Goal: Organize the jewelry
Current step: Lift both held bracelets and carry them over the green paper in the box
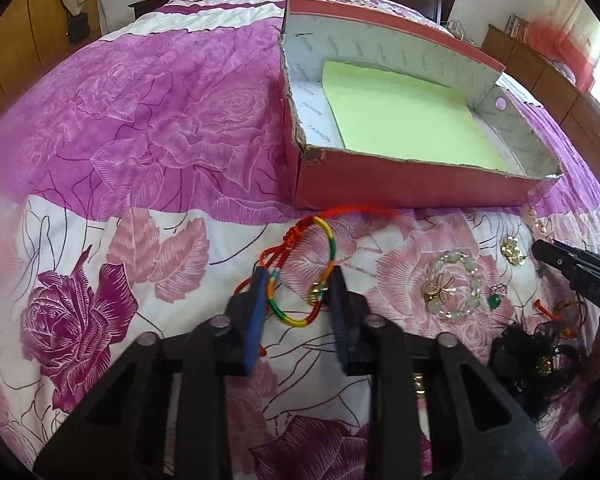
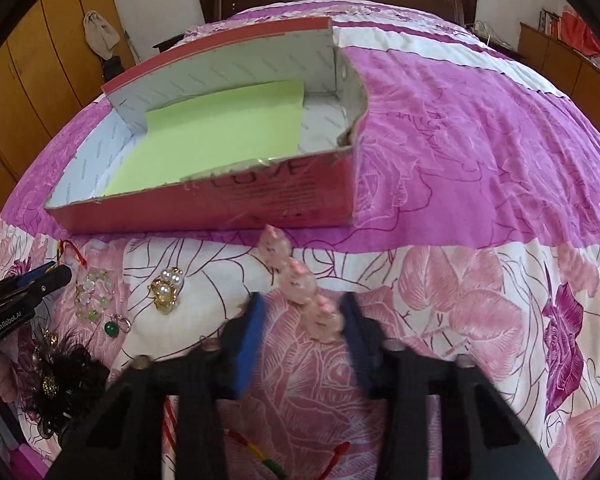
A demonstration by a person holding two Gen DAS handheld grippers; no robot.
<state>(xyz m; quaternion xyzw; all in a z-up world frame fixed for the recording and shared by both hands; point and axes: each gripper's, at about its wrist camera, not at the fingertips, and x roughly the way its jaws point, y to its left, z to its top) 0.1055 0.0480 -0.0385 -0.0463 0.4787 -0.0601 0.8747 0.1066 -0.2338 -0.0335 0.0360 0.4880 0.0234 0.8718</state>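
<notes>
Jewelry: two bracelets (image 1: 456, 288) (image 1: 300, 276), one box (image 1: 412, 188), one brooch (image 2: 166, 290).

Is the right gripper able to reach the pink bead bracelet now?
Probably yes. The pink bead bracelet already lies between the right gripper's fingers on the bedspread, with nothing covering it.

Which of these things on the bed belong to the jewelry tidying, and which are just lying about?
Part of the job:
- rainbow woven cord bracelet
- pink bead bracelet
- pale green bead bracelet
- gold pearl brooch
- green-lined red cardboard box

Just lying about:
- floral purple bedspread
- beige cloth bag on the wardrobe
</notes>
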